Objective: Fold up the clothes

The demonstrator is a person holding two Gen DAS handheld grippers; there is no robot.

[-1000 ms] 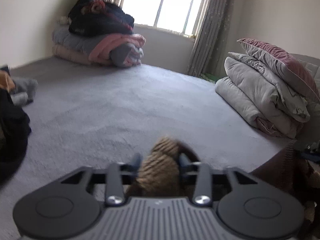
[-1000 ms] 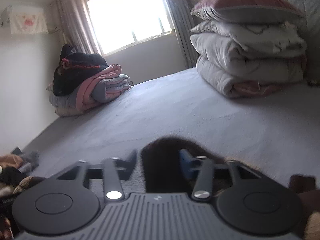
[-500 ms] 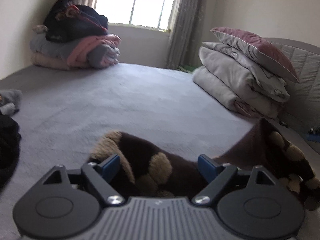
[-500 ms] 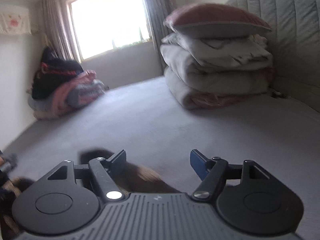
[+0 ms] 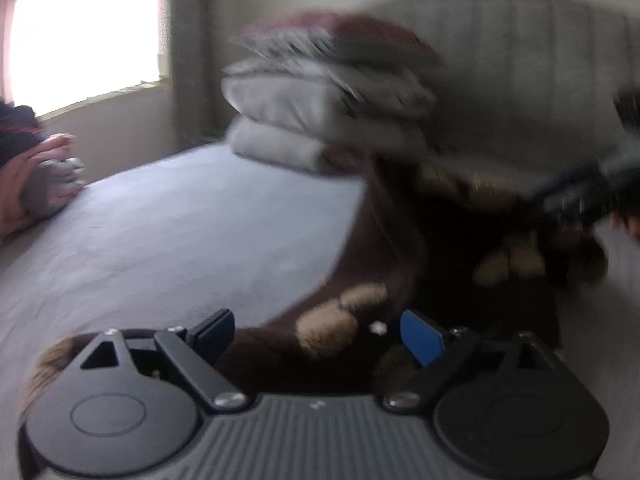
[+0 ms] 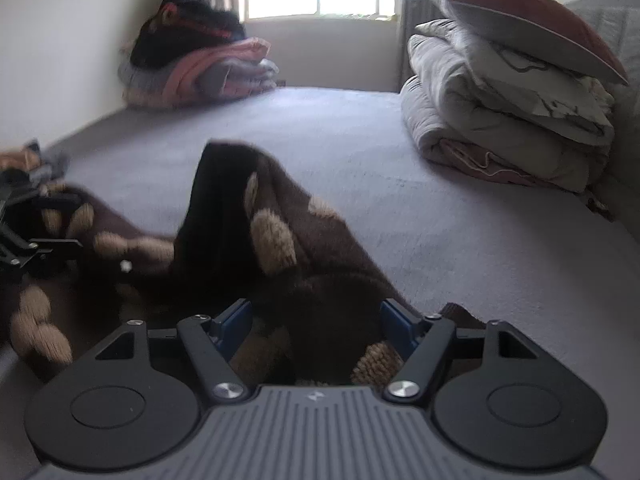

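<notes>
On the grey, short-napped bed cover (image 6: pixel 420 208) lies a fleecy dark-brown garment (image 6: pixel 288 240) with tan tufted spots, rumpled into a peak. Left gripper (image 5: pixel 318 334) has just spread wide, fleece loose between its jaws; right gripper (image 6: pixel 316 322) likewise gapes around a fold. Quilted puffy duvets (image 6: pixel 492 120) are stacked behind.

Between the jaws lies a dark brown fleece garment (image 6: pixel 304 240) with tan spots. The bed (image 6: pixel 440 208) beyond the jaws is grey. Right of them, a dusty-pink pillow (image 6: pixel 532 20) tops pale grey quilts (image 6: pixel 492 120); far left, pink and grey blankets (image 6: pixel 224 72).
</notes>
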